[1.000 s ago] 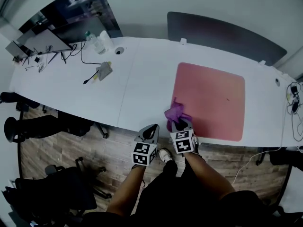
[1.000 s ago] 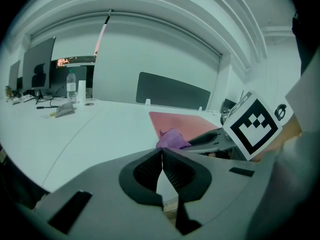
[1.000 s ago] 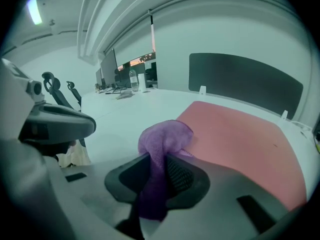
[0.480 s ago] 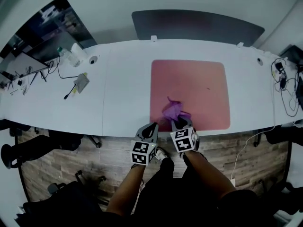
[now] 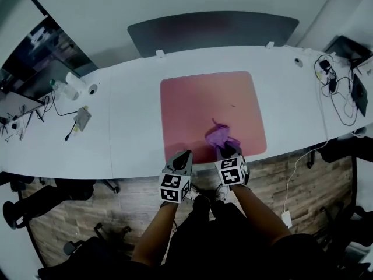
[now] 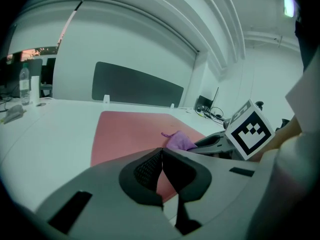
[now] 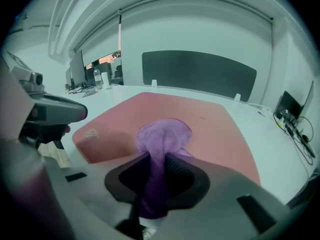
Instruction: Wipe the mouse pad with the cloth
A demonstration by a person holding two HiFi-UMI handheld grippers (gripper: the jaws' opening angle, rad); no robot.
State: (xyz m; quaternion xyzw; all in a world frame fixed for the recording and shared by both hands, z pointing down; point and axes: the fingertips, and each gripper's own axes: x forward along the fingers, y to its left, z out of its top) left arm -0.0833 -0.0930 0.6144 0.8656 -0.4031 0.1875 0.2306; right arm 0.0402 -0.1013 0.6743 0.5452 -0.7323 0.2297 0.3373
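A large pink mouse pad (image 5: 204, 104) (image 7: 200, 129) (image 6: 125, 131) lies on the white table (image 5: 128, 127). My right gripper (image 5: 228, 151) (image 7: 159, 171) is shut on a purple cloth (image 5: 220, 136) (image 7: 162, 139) (image 6: 179, 141), whose bunched end rests on the pad's near right part. My left gripper (image 5: 182, 158) (image 6: 161, 166) hovers at the pad's near edge, to the left of the right one, jaws shut with nothing between them.
A dark divider panel (image 5: 210, 31) stands along the table's far edge. At the far left sit bottles (image 5: 74, 80), cables and a small grey device (image 5: 81, 117). Cables and a charger (image 5: 332, 80) lie at the far right. Chairs (image 5: 35, 197) stand on the wood floor below.
The view has swung so the pad sits further left in the head view. My right gripper carried the cloth rightwards along the pad's near part. The left gripper stayed close by.
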